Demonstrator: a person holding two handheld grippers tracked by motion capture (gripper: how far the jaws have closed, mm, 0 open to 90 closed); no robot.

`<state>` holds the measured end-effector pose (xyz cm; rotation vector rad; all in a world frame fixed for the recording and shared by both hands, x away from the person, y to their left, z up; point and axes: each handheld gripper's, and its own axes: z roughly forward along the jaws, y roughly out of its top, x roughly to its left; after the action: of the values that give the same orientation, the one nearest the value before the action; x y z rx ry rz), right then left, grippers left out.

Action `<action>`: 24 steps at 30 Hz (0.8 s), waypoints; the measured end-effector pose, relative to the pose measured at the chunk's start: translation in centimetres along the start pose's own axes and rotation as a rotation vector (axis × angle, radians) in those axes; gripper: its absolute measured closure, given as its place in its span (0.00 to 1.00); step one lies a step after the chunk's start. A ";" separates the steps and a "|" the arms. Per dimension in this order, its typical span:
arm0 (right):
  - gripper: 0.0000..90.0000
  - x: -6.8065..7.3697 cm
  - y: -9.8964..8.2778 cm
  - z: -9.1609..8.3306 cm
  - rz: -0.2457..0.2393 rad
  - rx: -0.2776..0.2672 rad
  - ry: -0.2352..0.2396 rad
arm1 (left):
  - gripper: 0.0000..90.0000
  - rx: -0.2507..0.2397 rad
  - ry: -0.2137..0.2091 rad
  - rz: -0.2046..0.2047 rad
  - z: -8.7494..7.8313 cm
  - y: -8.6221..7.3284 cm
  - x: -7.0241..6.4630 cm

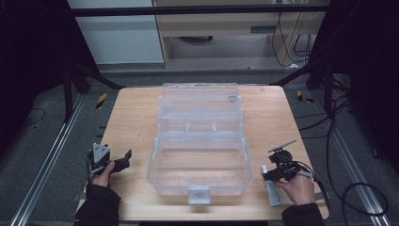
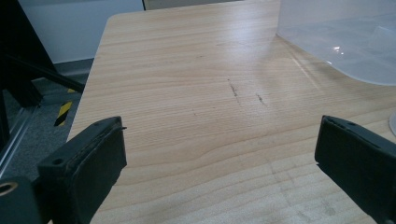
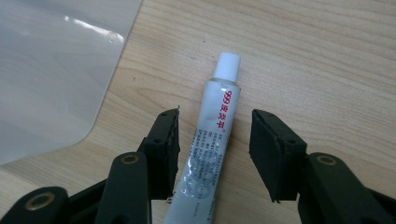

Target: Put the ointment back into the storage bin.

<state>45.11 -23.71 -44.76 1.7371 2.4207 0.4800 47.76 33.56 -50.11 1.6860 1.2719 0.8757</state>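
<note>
The right gripper (image 3: pixel 215 140) has its jaws apart, one on either side of a small white tube (image 3: pixel 210 154) that lies flat on the wooden table (image 3: pixel 327 60). The left-hand pad sits just beside the tube's body, and whether it touches cannot be told; the other pad stands clear of it. The tube's lower end is cut off by the bottom of the right gripper view, and its small print is too fine to read beyond the red "999" near the white cap (image 3: pixel 227 65).

In the high view the same tube (image 1: pixel 273 190) shows as a pale sliver near the table's front right corner, partly covered by the right gripper (image 1: pixel 267 175) and the right hand (image 1: pixel 296 186); its cap and lettering cannot be made out there.

The left gripper (image 2: pixel 219 158) has its jaws wide apart over bare wood, holding nothing. In the high view, the left gripper (image 1: pixel 124 157) sits near the front left edge in the left hand (image 1: pixel 101 178), the sleeve cut off by the frame.

Between the two grippers stands a clear plastic storage box (image 1: pixel 200 162) with its lid (image 1: pixel 200 101) open and leaning back. The gripper views catch only a rounded corner of the box (image 3: pixel 51 79), blurred and glaring.
</note>
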 end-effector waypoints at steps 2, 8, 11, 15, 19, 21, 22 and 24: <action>0.60 0.1 0.0 0.1 -0.004 0.005 0.005 | 0.02 0.000 0.000 0.001 0.0 0.0 0.0; 0.62 0.3 0.2 0.7 -0.008 0.026 0.000 | 0.02 0.000 -0.001 -0.001 0.0 0.0 0.0; 0.63 0.4 0.3 0.9 -0.010 0.038 0.001 | 0.02 0.000 -0.001 0.000 0.0 0.0 0.0; 0.65 0.4 0.4 1.2 -0.015 0.052 -0.003 | 0.02 0.000 -0.001 0.000 0.0 0.0 0.0; 0.68 0.5 0.5 1.4 -0.018 0.070 -0.012 | 0.02 0.000 -0.001 0.000 0.0 0.0 0.0; 0.69 0.5 0.5 1.5 -0.019 0.077 -0.011 | 0.02 0.000 -0.001 -0.001 0.0 0.0 0.0; 0.69 0.6 0.5 1.5 -0.016 0.081 -0.012 | 0.02 0.000 -0.001 -0.001 0.0 0.0 0.0; 0.71 0.6 0.5 1.6 -0.020 0.085 -0.014 | 0.02 0.000 -0.001 -0.001 0.0 0.0 0.0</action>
<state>45.86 -22.73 -46.01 1.7407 2.4804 0.3668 47.76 33.58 -50.11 1.6854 1.2717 0.8739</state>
